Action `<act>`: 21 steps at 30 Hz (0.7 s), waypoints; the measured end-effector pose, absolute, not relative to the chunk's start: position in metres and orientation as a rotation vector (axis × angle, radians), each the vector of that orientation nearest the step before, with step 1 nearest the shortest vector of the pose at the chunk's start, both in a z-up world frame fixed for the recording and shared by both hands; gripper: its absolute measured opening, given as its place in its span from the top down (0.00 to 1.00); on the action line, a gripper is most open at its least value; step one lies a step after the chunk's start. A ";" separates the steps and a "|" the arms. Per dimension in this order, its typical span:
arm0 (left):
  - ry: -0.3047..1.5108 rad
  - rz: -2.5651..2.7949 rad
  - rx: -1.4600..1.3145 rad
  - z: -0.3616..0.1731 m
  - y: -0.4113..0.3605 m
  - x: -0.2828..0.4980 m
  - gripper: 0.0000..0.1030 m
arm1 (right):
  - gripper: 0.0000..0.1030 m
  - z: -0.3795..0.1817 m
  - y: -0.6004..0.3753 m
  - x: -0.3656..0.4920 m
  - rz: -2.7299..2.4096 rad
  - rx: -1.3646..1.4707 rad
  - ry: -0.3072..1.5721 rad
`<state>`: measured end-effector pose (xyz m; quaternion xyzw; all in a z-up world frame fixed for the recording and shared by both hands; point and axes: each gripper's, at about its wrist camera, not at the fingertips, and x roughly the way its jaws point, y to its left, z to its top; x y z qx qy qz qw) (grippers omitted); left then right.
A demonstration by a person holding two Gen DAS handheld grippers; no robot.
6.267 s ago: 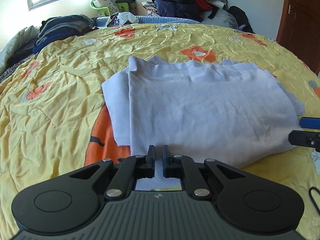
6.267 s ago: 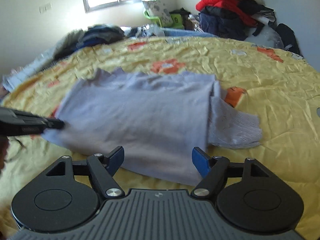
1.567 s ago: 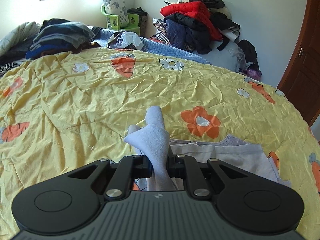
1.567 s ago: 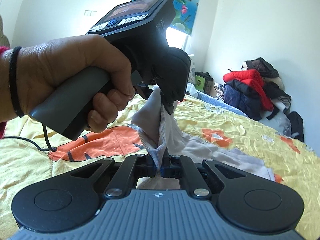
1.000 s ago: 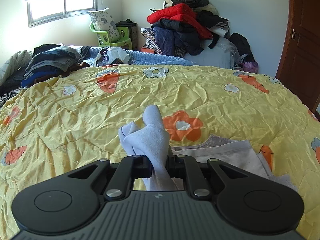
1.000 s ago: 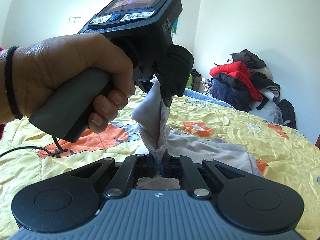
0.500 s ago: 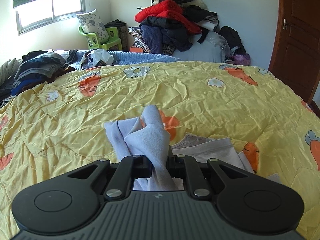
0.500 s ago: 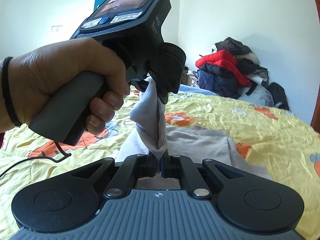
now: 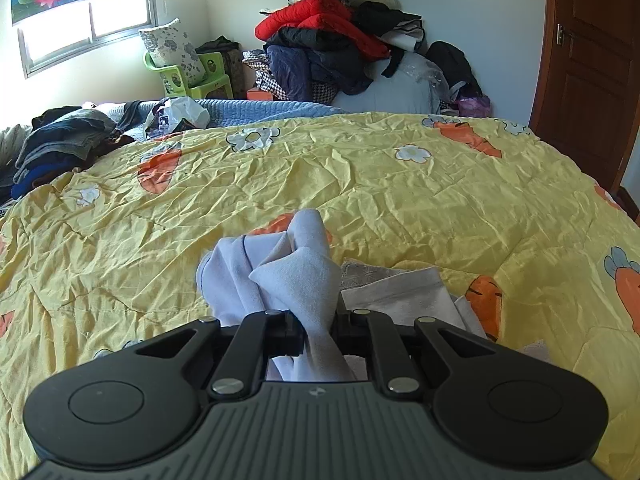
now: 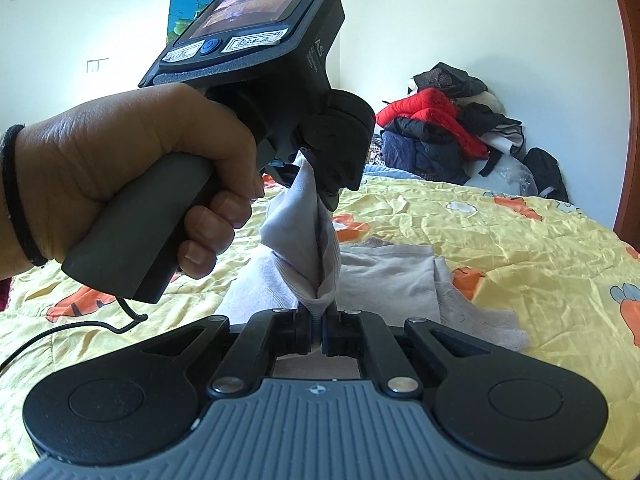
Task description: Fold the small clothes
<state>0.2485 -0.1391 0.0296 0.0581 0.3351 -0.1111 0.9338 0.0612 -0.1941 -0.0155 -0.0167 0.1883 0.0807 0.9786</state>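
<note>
A pale lilac garment (image 9: 296, 276) is lifted off the yellow bedspread (image 9: 360, 184), and both grippers grip it. My left gripper (image 9: 318, 330) is shut on a bunched fold that sticks up between its fingers. In the right wrist view my right gripper (image 10: 318, 330) is shut on a ribbed edge of the same garment (image 10: 304, 236). The left gripper (image 10: 320, 176), held in a hand (image 10: 132, 172), hangs just above and pinches the cloth from the top. The rest of the garment (image 10: 392, 280) lies flat on the bed beyond.
A heap of red and dark jackets (image 9: 336, 36) sits against the far wall. Folded dark clothes (image 9: 60, 144) lie at the bed's left edge, a green chair (image 9: 192, 76) with a pillow stands under the window, and a brown door (image 9: 592, 64) is at right. A cable (image 10: 80, 328) trails on the bedspread.
Both grippers have carried the pinched cloth sideways across the bed; the room has swung left in the left wrist view. More lilac cloth now spreads out left of the left fingers.
</note>
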 end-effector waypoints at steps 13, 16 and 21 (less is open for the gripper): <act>0.716 -0.282 0.150 0.018 -0.180 0.250 0.89 | 0.93 -0.021 -0.226 0.061 0.128 0.085 0.409; 0.733 -0.296 0.162 0.012 -0.190 0.251 0.89 | 0.93 -0.024 -0.237 0.063 0.126 0.139 0.428; 0.775 -0.316 0.147 0.005 -0.201 0.255 0.88 | 0.93 -0.032 -0.250 0.065 0.138 0.220 0.464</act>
